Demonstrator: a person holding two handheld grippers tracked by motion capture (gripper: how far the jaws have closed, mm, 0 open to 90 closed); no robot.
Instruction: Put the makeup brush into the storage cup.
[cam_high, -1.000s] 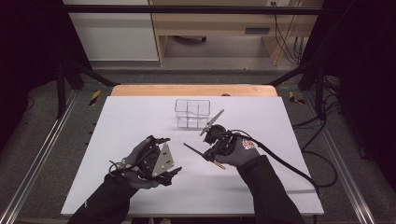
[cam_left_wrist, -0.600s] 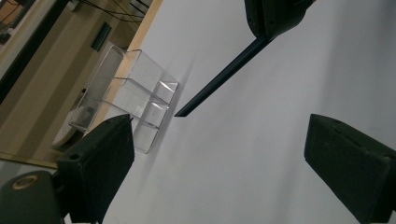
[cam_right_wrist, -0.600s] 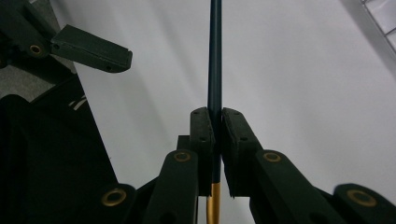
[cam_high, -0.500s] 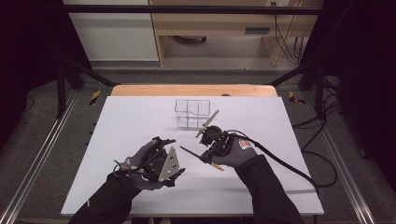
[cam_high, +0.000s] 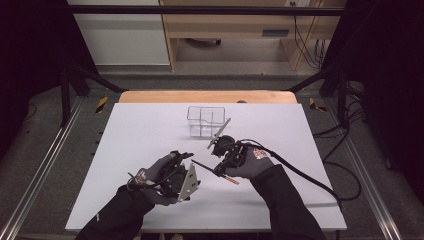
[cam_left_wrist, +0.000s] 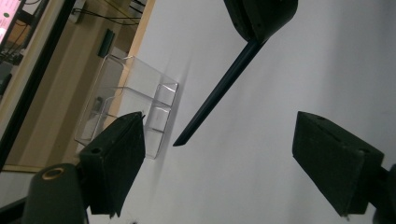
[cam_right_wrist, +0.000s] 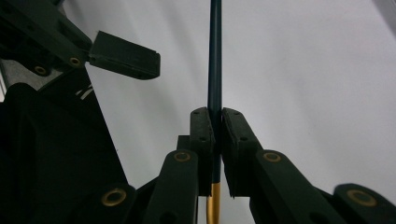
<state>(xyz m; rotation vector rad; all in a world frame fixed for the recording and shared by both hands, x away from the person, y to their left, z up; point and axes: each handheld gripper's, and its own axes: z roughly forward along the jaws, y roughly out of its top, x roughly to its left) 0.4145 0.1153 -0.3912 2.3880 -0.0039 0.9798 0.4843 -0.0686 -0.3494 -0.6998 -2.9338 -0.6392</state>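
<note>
My right gripper (cam_high: 221, 169) (cam_right_wrist: 215, 116) is shut on a thin dark stick (cam_high: 205, 166) (cam_right_wrist: 215, 51) with a gold rear end (cam_right_wrist: 211, 205). The stick points left towards my left gripper (cam_high: 184, 162) (cam_left_wrist: 224, 158), which is open wide, its pads (cam_left_wrist: 116, 163) well apart. Its dark tip (cam_left_wrist: 176, 142) hangs just beyond and between those pads, touching neither. In the right gripper view one jaw of the left gripper (cam_right_wrist: 123, 58) shows beside the stick. Both grippers hover over the white tabletop (cam_high: 140, 145) near its front middle.
A clear plastic organiser (cam_high: 206, 121) (cam_left_wrist: 126, 102) with small compartments stands on the table behind the grippers. A black cable (cam_high: 300, 172) trails from the right gripper off to the right. A wooden strip (cam_high: 205, 96) edges the table's far side.
The two grippers have drawn closer together. The left one moved right and the right one edged left, bringing the stick's tip up to the open left jaws.
</note>
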